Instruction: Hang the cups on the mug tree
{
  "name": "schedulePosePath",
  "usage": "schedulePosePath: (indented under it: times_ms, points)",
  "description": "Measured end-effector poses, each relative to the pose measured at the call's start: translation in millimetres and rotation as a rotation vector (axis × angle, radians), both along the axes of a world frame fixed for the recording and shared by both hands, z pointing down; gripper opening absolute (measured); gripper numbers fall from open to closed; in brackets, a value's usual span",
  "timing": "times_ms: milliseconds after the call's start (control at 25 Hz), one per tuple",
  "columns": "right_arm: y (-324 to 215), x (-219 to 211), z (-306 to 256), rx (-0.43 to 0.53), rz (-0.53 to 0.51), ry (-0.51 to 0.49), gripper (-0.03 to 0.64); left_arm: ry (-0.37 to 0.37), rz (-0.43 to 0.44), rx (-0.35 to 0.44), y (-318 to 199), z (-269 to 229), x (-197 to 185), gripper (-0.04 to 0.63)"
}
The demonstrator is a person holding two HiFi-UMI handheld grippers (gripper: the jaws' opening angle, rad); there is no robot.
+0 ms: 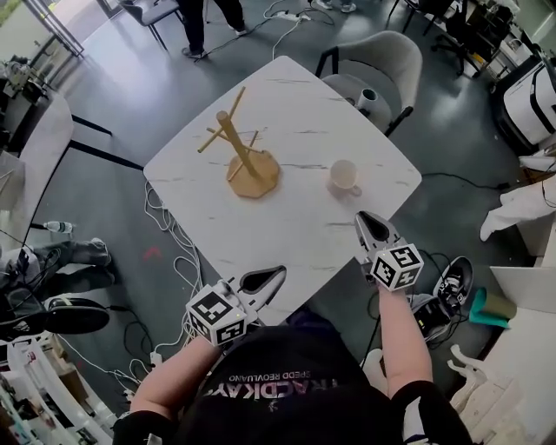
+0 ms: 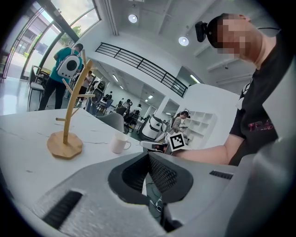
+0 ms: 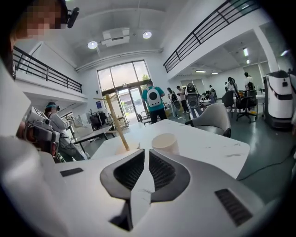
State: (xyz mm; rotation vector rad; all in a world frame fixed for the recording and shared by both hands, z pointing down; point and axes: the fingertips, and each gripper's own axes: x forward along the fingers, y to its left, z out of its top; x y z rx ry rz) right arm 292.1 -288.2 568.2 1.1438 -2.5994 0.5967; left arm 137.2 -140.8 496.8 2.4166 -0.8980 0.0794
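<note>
A bare wooden mug tree (image 1: pixel 244 160) stands mid-table on the white marble table (image 1: pixel 295 235). To its right a white cup (image 1: pixel 344 176) sits upright with its handle toward me. My left gripper (image 1: pixel 274 275) hovers at the near table edge, shut and empty. My right gripper (image 1: pixel 368 219) is at the near right edge, just short of the cup, also shut with nothing held. The left gripper view shows the mug tree (image 2: pixel 69 121) and the cup (image 2: pixel 120 142) beyond the closed left gripper (image 2: pixel 148 155). In the right gripper view the cup (image 3: pixel 165 142) lies straight ahead of the right gripper (image 3: pixel 144 151), the mug tree (image 3: pixel 115 121) to its left.
A grey chair (image 1: pixel 382 68) holding a small item stands at the table's far right. Cables (image 1: pixel 169 235) trail on the floor to the left. A person's legs (image 1: pixel 198 26) show at the back, and shoes and bags (image 1: pixel 452 287) lie at the right.
</note>
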Motion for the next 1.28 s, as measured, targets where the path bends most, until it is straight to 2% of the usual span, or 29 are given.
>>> schedulePosePath:
  times_ms: [160,280,800,1280]
  points:
    - [-23.4,16.3,19.7,-0.002,0.002,0.049,0.021,-0.01,-0.02,-0.015,-2.6,3.3,3.3,-0.003]
    - [-37.2,21.7,35.0,-0.018,-0.017,0.078,0.074,-0.012,-0.037,-0.026,-3.6,6.5,4.4,-0.003]
    - [-70.3,16.9,86.2,-0.061,-0.142,0.194,0.089,-0.024,-0.105,-0.055,-2.8,12.4,7.1,-0.003]
    - [-80.3,2.0,101.2,-0.034,-0.192,0.264,0.089,-0.029,-0.151,-0.086,3.2,21.0,-7.6,-0.003]
